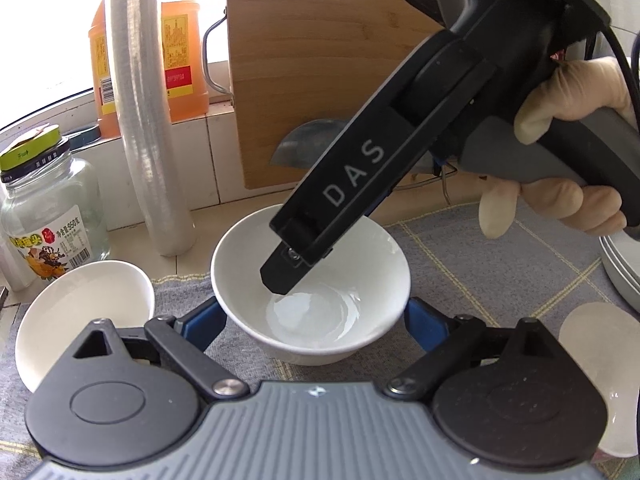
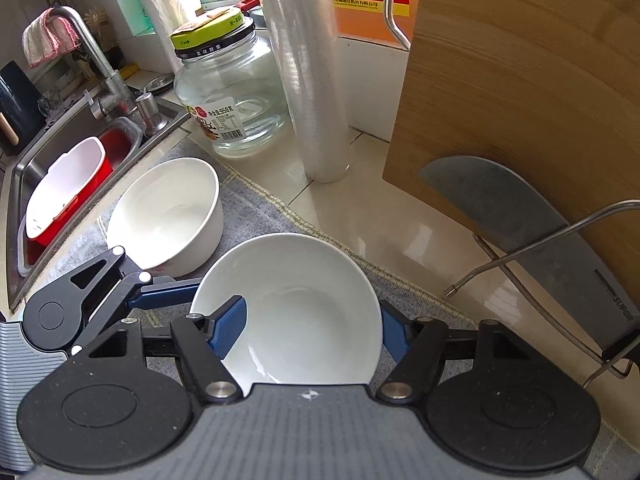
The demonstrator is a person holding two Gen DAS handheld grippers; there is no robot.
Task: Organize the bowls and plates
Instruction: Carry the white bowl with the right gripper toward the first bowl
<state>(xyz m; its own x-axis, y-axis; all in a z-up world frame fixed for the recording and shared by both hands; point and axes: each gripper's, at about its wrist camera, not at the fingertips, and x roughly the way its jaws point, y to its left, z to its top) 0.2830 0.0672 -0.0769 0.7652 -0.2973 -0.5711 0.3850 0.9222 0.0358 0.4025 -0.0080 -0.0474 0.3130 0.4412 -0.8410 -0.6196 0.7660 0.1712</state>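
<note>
A white bowl [image 1: 320, 320] [image 2: 304, 280] stands upright on a grey checked mat [image 1: 480, 264]. My left gripper [image 1: 314, 310] straddles its lower body, one blue finger [image 1: 202, 320] against each side, shut on it. My right gripper [image 2: 312, 308], held by a gloved hand [image 1: 568, 104], reaches down from the upper right. Its one finger [image 2: 230, 330] is inside the bowl and the other sits outside the right rim, closed on the wall. A second white bowl [image 1: 80, 312] [image 2: 168, 216] lies tilted to the left. Stacked white plates [image 1: 620, 276] show at the right edge.
A glass jar [image 2: 228, 100], a roll of cling film [image 2: 316, 80] and an orange bottle [image 1: 180, 52] stand behind the bowls. A wooden cutting board [image 2: 520, 100] and a cleaver [image 2: 520, 216] lean on a wire rack. The sink [image 2: 24, 184] lies left. A white spoon [image 1: 600, 340] rests at the right.
</note>
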